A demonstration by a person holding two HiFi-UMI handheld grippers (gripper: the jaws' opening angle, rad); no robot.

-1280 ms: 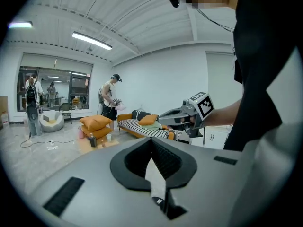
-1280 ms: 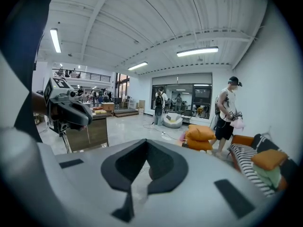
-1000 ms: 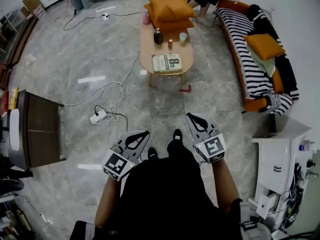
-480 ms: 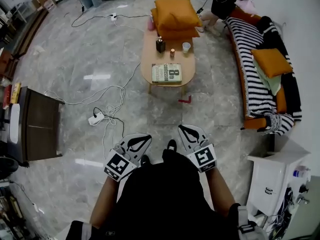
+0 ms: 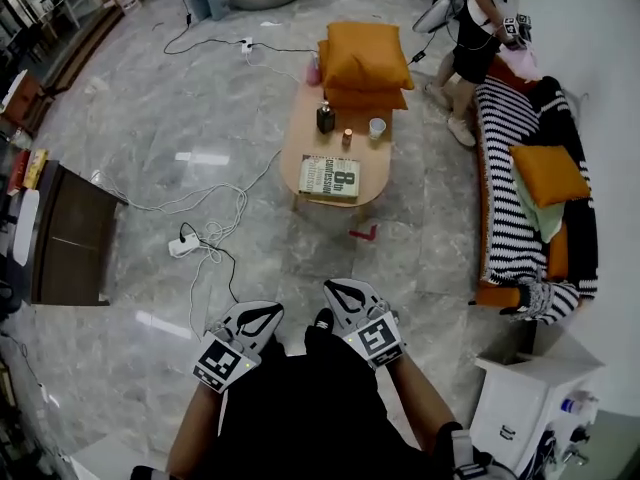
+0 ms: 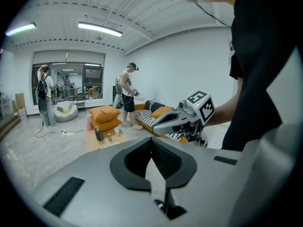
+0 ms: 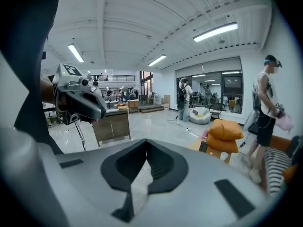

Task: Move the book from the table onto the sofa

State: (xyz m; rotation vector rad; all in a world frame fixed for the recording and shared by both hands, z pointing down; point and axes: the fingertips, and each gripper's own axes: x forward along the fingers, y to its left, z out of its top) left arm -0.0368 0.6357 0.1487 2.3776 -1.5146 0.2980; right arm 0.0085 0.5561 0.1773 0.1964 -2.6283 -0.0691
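A pale book (image 5: 329,179) with big dark print lies flat on the near end of the oval wooden table (image 5: 296,157). The striped sofa (image 5: 507,204) runs along the right wall with an orange cushion (image 5: 548,172) on it. Both grippers hover low over the floor in front of the person, well short of the table. My left gripper (image 5: 268,313) is shut and holds nothing. My right gripper (image 5: 336,289) is shut and empty too. The left gripper view shows its closed jaws (image 6: 151,142), the right gripper (image 6: 182,117) beside them, and the table (image 6: 103,138) far off.
Two orange cushions (image 5: 364,60), a dark bottle (image 5: 326,118) and a cup (image 5: 376,128) sit on the table's far half. Cables and a power strip (image 5: 183,245) lie on the floor at left. A dark cabinet (image 5: 66,236) stands left, a white cabinet (image 5: 528,406) lower right. A person (image 5: 476,36) stands by the sofa's far end.
The person has walked towards the table, so table, book and sofa sit lower in the head view. Both grippers stay shut and have drifted down and left in the picture.
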